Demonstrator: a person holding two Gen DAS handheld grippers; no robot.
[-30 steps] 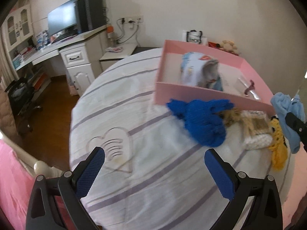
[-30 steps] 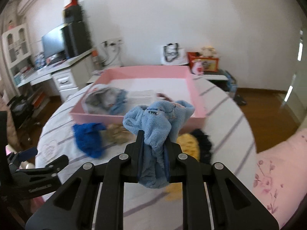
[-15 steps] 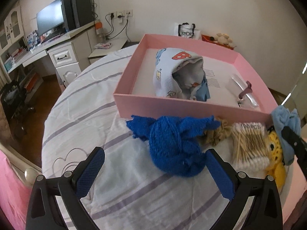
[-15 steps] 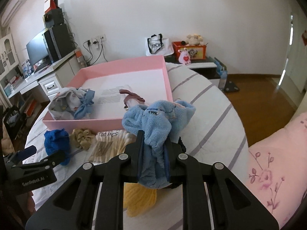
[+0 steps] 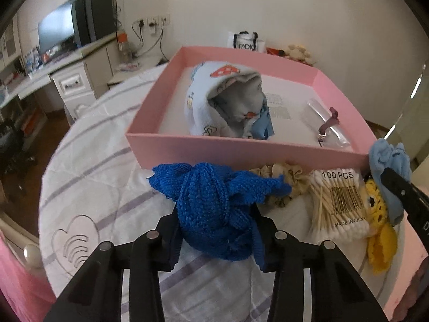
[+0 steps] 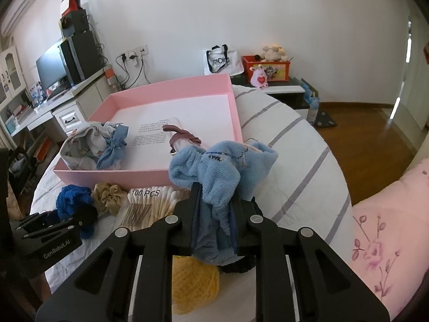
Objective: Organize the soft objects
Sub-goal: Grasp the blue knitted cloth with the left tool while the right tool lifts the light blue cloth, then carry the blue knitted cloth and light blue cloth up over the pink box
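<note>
step: grasp and load | left gripper (image 5: 214, 230) clamped on dark blue knit (image 5: 211, 204), on the bed just outside pink box (image 5: 241, 150) near wall | right gripper (image 6: 214, 214) pinching light blue fleece (image 6: 222, 169), near box's right corner | next: likely lift both over the wall, release inside

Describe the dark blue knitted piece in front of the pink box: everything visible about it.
The dark blue knitted piece is a bunched, royal-blue item of coarse, chunky yarn, with floppy ends spreading left and right. It lies on the striped white bedcover, just outside the near wall of the pink box. The left hand-held gripper has its fingers pressed in on both sides of its lower bulk. A beige scrunchie lies against its right end.
</note>
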